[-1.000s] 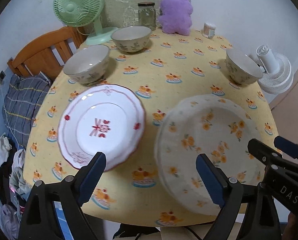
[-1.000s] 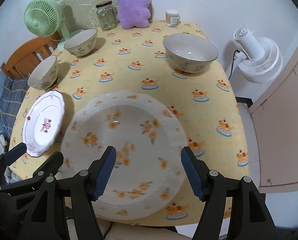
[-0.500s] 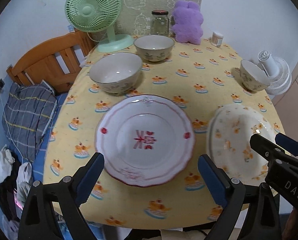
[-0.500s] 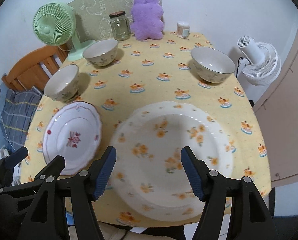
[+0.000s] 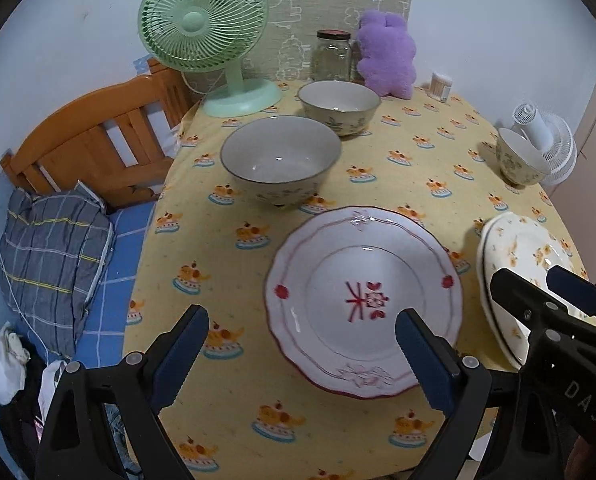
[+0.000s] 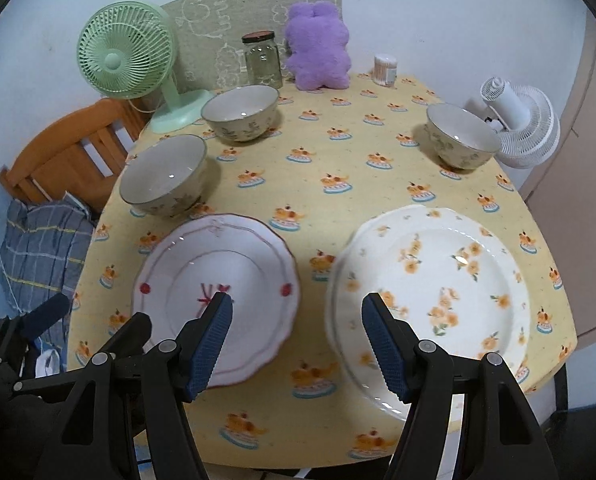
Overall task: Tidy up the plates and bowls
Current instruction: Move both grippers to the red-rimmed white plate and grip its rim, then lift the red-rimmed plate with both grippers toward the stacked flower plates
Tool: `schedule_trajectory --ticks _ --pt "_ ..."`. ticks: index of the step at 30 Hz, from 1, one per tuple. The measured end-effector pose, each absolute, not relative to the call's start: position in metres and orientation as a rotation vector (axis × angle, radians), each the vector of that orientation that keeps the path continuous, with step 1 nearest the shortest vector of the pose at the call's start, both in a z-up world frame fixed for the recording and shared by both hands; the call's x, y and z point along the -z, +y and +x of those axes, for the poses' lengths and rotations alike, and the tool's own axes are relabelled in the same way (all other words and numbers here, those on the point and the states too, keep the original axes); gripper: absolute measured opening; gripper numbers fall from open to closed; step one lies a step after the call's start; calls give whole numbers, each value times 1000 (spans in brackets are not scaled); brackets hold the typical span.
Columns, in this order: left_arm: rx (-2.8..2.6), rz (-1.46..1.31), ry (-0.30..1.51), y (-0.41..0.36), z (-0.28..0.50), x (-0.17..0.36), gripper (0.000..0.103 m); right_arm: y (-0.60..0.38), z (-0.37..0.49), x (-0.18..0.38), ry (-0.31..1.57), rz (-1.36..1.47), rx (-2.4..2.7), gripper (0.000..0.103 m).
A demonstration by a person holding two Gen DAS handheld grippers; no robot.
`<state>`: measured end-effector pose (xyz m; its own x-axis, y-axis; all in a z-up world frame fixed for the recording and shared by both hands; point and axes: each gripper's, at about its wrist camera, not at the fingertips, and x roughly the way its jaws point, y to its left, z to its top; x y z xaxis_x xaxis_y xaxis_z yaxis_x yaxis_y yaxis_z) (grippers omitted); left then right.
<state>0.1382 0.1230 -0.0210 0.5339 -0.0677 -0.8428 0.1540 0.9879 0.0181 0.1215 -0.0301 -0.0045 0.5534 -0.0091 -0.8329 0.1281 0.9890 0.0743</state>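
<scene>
right wrist view shows the whole floral plate; left wrist view shows only its edge. red-trimmed plate lies beside it. three bowls, nothing inside. left gripper and right gripper spread wide, holding nothing.

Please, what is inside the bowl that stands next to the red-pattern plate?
The bowl nearest the red-pattern plate looks empty: its grey inside shows only light reflections. In the right wrist view its near wall hides part of the bottom, but the left wrist view shows nothing there.
</scene>
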Motion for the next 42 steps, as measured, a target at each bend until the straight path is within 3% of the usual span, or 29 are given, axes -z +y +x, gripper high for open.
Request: schedule_trajectory --ticks 16,42 --pt "110 108 1066 133 178 60 90 -7 161 43 1036 158 98 71" --pt "110 90 1189 115 209 100 60 -12 213 98 1168 177 92 70"
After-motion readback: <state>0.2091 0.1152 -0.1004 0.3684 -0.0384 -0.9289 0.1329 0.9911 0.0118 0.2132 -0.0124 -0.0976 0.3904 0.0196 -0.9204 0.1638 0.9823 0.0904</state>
